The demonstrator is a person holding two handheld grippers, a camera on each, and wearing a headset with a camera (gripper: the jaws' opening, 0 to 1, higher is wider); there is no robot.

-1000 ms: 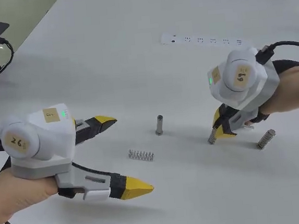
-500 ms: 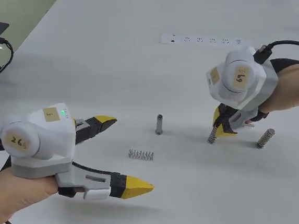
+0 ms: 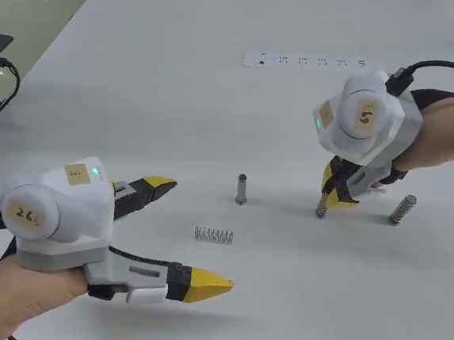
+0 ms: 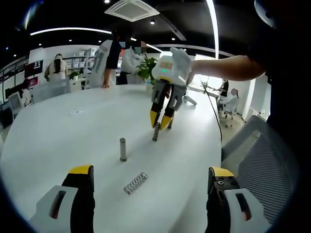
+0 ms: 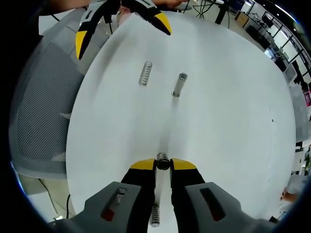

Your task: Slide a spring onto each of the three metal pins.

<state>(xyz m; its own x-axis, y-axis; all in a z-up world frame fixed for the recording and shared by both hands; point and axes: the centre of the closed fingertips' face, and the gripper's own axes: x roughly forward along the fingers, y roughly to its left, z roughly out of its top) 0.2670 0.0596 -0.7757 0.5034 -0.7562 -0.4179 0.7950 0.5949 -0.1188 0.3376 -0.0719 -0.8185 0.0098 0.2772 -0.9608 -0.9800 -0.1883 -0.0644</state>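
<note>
Moved: nothing; right gripper [image 3: 337, 198] stayed clamped on spring-wrapped metal pin [image 3: 322, 208].
Left gripper [image 3: 190, 232]: jaws gaped apart.
Remaining: bare steel pin [image 3: 241, 189], loose coil spring [image 3: 214, 235].

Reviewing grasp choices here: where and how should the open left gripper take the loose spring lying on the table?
Pinch the loose spring across its middle coils, the left gripper coming from above, jaws straddling its long axis. It lies flat on the table, so a mid-length hold probably keeps it level.
</note>
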